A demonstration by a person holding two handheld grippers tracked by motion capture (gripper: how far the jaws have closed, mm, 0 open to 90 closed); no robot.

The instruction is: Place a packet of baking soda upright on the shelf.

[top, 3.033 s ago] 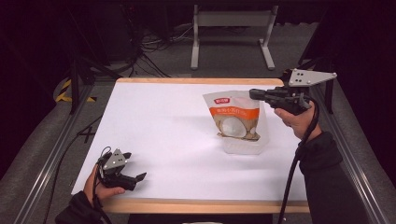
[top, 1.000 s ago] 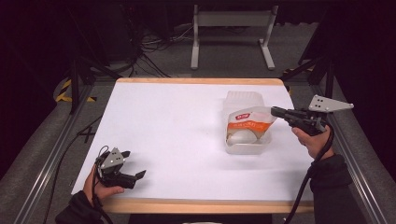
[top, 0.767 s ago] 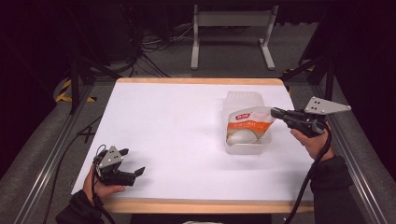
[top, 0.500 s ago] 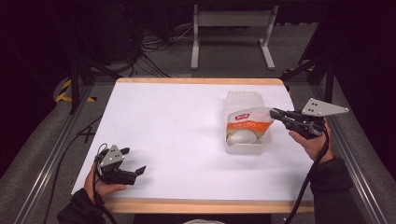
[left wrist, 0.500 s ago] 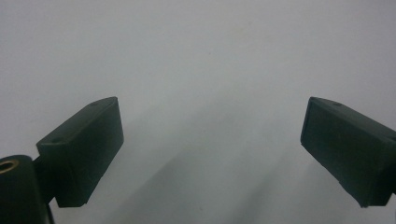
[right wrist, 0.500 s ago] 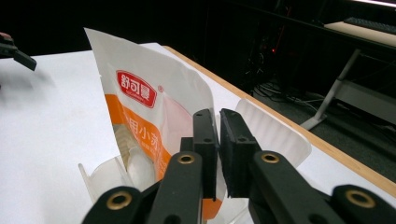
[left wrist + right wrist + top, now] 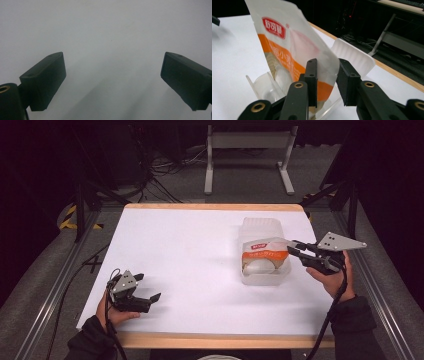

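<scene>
High view: a snack pouch (image 7: pixel 263 256) is seen standing in a clear plastic tub (image 7: pixel 262 270) on the white surface (image 7: pixel 190 250). The right claw (image 7: pixel 294 247) is held at the tub's right edge, at the pouch's upper corner. The tub's lid (image 7: pixel 260 226) is seen hinged back on the far side of the tub. The left claw (image 7: pixel 150 292) is rested well apart from the tub, near the front left corner of the surface.

Left gripper view: the jaws are spread wide, with bare surface (image 7: pixel 112 37) between them; nothing is held.

Right gripper view: the jaws are slightly parted around the pouch's (image 7: pixel 294 45) edge; the right jaw is seen clear of the film, so the grip is judged loosened. The pouch leans inside the tub (image 7: pixel 265 88).

Placement is judged nearly done; release, withdrawal and perhaps closing the lid are left.
</scene>
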